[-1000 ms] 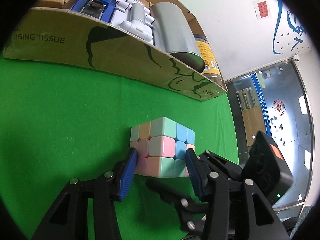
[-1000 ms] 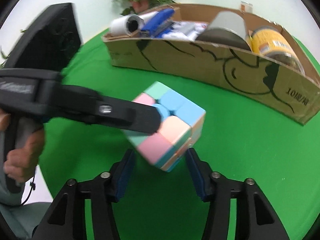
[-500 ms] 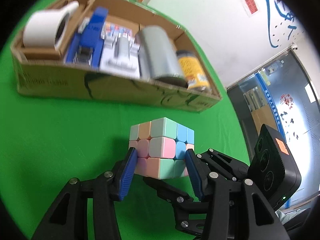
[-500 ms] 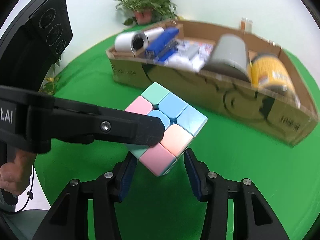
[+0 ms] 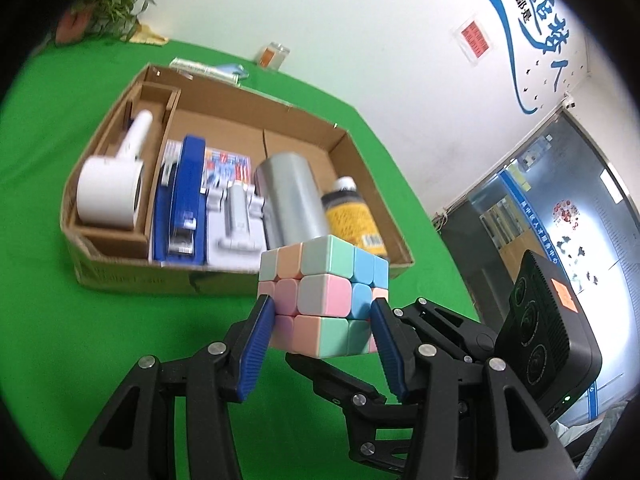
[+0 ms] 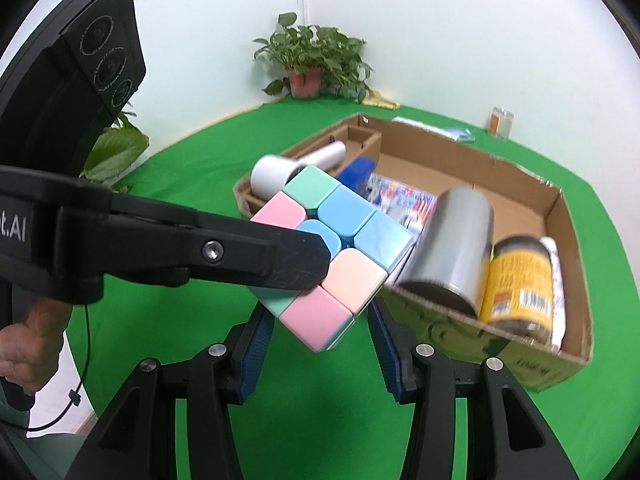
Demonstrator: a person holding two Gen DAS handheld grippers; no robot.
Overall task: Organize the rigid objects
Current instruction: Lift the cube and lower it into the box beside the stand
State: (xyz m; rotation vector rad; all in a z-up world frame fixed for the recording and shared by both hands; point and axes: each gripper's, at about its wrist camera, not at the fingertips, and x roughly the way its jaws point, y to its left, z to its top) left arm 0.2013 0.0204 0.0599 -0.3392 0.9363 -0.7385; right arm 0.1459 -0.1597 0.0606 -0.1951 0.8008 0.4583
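Note:
A pastel puzzle cube [image 5: 324,296] is held in the air above the green table, in front of an open cardboard box [image 5: 120,276]. My left gripper [image 5: 322,320] is shut on the cube's two sides. My right gripper [image 6: 318,334] also has its blue pads against the cube [image 6: 332,256], one on each side of its lower corner. The left gripper's black finger [image 6: 224,254] crosses the right wrist view and covers part of the cube.
The box holds a white roll [image 5: 110,192], a blue stapler [image 5: 182,200], a packaged item [image 5: 236,220], a silver cylinder [image 5: 288,200] and a yellow-labelled jar [image 5: 354,216]. A potted plant [image 6: 312,60] and a small jar [image 6: 500,120] stand at the table's far edge.
Both grippers have risen with the cube. The box has dropped lower in both views, so its inside is now seen from above.

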